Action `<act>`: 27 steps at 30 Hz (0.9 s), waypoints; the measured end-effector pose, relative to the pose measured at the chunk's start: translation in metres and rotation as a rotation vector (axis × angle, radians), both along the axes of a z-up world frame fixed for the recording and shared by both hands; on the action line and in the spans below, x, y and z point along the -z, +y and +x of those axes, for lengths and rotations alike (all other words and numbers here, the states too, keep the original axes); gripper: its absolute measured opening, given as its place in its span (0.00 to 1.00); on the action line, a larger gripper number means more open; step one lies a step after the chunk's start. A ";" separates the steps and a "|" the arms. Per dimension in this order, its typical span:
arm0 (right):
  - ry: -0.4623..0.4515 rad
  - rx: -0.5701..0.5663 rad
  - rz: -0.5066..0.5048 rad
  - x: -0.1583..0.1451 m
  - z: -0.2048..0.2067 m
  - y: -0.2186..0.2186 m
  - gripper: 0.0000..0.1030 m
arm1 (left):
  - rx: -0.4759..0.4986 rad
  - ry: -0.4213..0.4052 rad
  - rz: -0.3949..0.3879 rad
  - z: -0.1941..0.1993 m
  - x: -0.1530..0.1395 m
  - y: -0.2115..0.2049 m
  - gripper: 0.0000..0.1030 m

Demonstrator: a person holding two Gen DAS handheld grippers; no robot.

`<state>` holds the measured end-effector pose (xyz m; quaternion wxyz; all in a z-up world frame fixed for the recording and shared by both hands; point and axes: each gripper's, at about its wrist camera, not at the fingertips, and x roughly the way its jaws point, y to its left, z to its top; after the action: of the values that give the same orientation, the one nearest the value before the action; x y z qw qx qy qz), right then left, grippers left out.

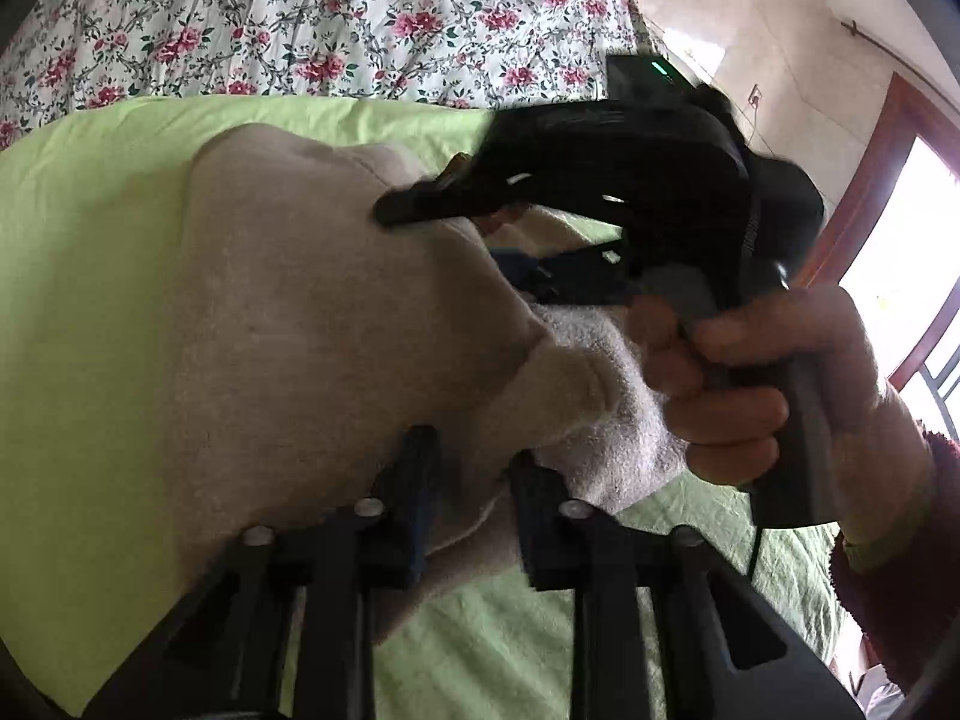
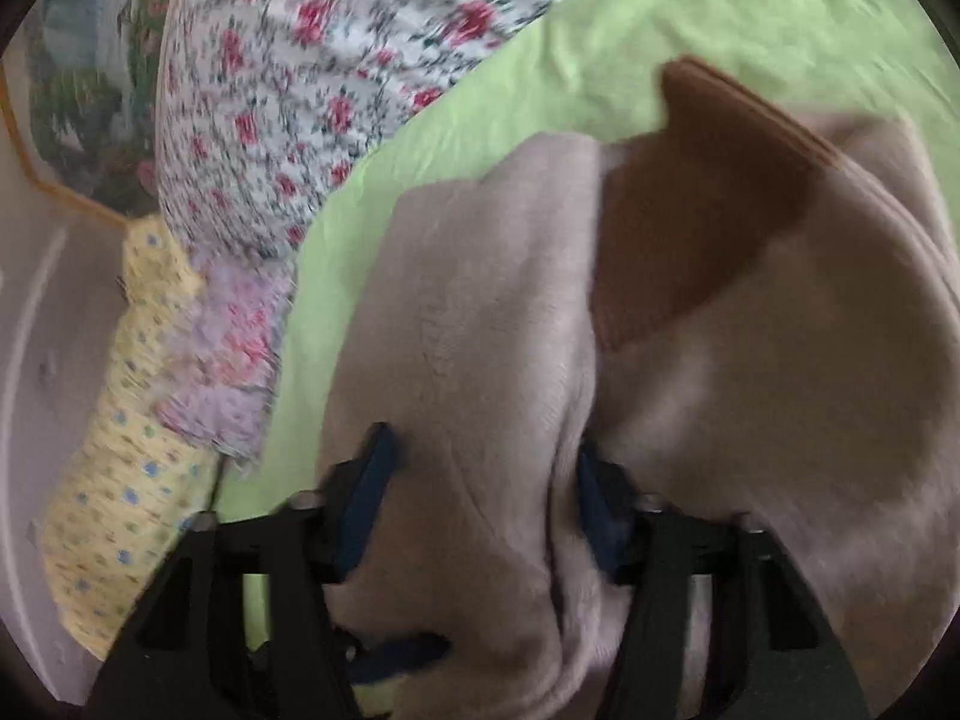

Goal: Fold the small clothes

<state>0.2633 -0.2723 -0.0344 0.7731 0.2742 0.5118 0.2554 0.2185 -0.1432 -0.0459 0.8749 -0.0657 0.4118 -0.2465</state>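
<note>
both pairs of fingers (image 1: 474, 498) (image 2: 480, 480) narrow, each pinching the beige garment (image 1: 288, 324) between them

left wrist: close above the garment (image 1: 288, 300), angled down toward the quilt (image 1: 330, 18);
right wrist: likewise, very close;
shared: garment, sheet (image 2: 600, 48), quilt

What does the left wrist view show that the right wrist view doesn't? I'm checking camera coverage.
Only the left wrist view shows the right gripper from outside, the hand holding it, and a window. Only the right wrist view shows the garment's brown patch and a yellow dotted cloth. Both show the beige garment, the green sheet and the floral bedding.
</note>
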 end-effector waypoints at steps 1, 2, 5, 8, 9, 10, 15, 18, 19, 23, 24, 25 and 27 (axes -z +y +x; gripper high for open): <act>-0.007 -0.009 -0.028 -0.003 0.002 0.006 0.22 | -0.002 0.000 0.005 0.002 -0.002 -0.002 0.12; -0.014 -0.006 -0.025 -0.007 0.002 0.005 0.19 | -0.002 -0.005 0.007 0.001 -0.005 -0.004 0.10; -0.114 0.019 0.031 -0.040 -0.007 -0.015 0.17 | 0.028 -0.042 -0.035 -0.004 -0.027 -0.011 0.09; -0.205 0.070 0.043 -0.071 -0.019 -0.047 0.17 | 0.096 -0.072 -0.102 -0.009 -0.051 -0.033 0.10; -0.225 0.089 0.037 -0.077 -0.024 -0.057 0.17 | 0.120 -0.072 -0.112 -0.010 -0.054 -0.044 0.10; -0.234 0.105 0.011 -0.079 -0.028 -0.068 0.17 | 0.134 -0.070 -0.113 -0.010 -0.053 -0.051 0.10; -0.130 0.170 -0.159 -0.037 -0.027 -0.098 0.16 | 0.178 0.012 -0.078 -0.001 -0.019 -0.088 0.10; -0.110 0.185 -0.196 -0.013 -0.025 -0.108 0.16 | 0.175 0.055 -0.061 0.003 0.000 -0.095 0.10; -0.113 0.190 -0.197 -0.011 -0.025 -0.111 0.16 | 0.173 0.064 -0.061 0.004 0.003 -0.096 0.10; -0.137 0.220 -0.180 -0.012 -0.032 -0.120 0.16 | 0.182 0.072 -0.070 0.005 0.003 -0.096 0.10; -0.149 0.229 -0.183 -0.015 -0.035 -0.122 0.15 | 0.185 0.069 -0.067 0.005 0.003 -0.098 0.10; -0.159 0.238 -0.186 -0.018 -0.038 -0.123 0.14 | 0.188 0.067 -0.065 0.006 0.003 -0.099 0.10; -0.167 0.247 -0.217 -0.020 -0.040 -0.120 0.13 | 0.188 0.074 -0.065 0.005 0.004 -0.100 0.10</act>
<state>0.2235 -0.3926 -0.0140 0.8634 0.2278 0.4328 0.1237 0.2236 -0.2429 -0.0502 0.8295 -0.0642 0.4397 -0.3383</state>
